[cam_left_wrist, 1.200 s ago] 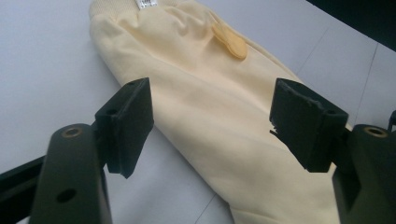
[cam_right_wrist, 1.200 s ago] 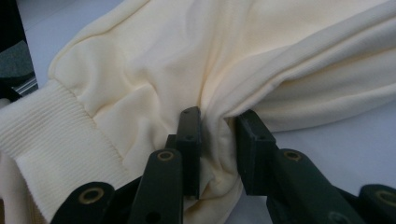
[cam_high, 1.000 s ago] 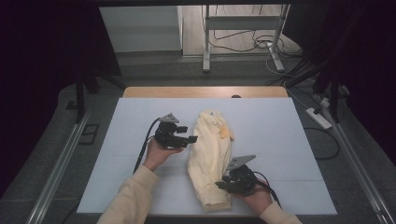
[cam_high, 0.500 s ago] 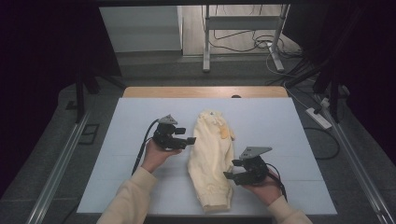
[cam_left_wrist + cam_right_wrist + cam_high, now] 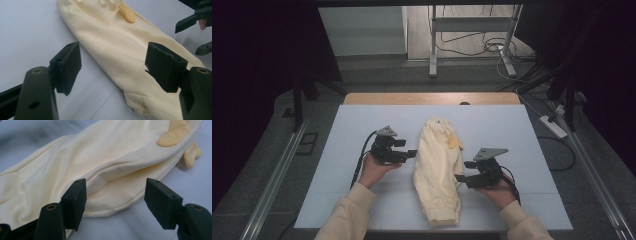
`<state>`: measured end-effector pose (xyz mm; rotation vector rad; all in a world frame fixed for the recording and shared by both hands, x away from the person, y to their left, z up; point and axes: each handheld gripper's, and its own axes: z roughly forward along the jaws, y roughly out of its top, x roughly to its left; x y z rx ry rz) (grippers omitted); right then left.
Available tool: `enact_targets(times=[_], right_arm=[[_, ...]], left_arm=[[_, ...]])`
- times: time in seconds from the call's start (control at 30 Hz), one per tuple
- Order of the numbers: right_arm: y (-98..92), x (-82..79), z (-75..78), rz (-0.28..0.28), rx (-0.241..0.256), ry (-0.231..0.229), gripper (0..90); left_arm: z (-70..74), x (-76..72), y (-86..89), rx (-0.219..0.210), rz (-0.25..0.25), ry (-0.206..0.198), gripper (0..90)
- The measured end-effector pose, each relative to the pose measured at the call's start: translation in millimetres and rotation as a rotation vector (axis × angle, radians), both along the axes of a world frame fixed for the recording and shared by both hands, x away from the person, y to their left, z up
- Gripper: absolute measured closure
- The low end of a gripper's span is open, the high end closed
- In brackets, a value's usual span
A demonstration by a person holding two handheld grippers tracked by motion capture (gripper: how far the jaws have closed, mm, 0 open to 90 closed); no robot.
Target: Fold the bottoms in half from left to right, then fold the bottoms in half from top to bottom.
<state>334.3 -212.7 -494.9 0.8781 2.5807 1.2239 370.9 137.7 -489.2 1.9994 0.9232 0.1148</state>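
Pale yellow garment (image 5: 439,172) lying lengthwise at the middle of the white table (image 5: 337,200), its near end close to the front edge. Right gripper (image 5: 460,178), jaws spread, at the garment's right edge, nothing pinched. Left gripper (image 5: 413,153), jaws likewise spread, just beside the garment's left edge. Farther off, a darker yellow patch (image 5: 453,141) marks the garment's far right part.

Left gripper (image 5: 113,66) jaws standing wide apart over the white table (image 5: 27,27). Pale yellow garment (image 5: 120,50) running from 11 o'clock to 5 o'clock between them. Right gripper (image 5: 197,33) showing at 2 o'clock.
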Motion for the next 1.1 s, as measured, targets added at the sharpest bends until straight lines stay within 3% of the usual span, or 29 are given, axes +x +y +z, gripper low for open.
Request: enact_targets(times=[0.53,1.1], right_arm=[[-5.2,8.4,2.3,-0.033,0.000,-0.007,33.7],[3.1,35.0,7.2,-0.052,-0.001,-0.021,33.8]], left_arm=[[-4.1,4.0,-4.8,0.009,-0.011,0.008,28.3],[-7.3,16.8,-11.0,0.017,-0.011,0.011,28.4]])
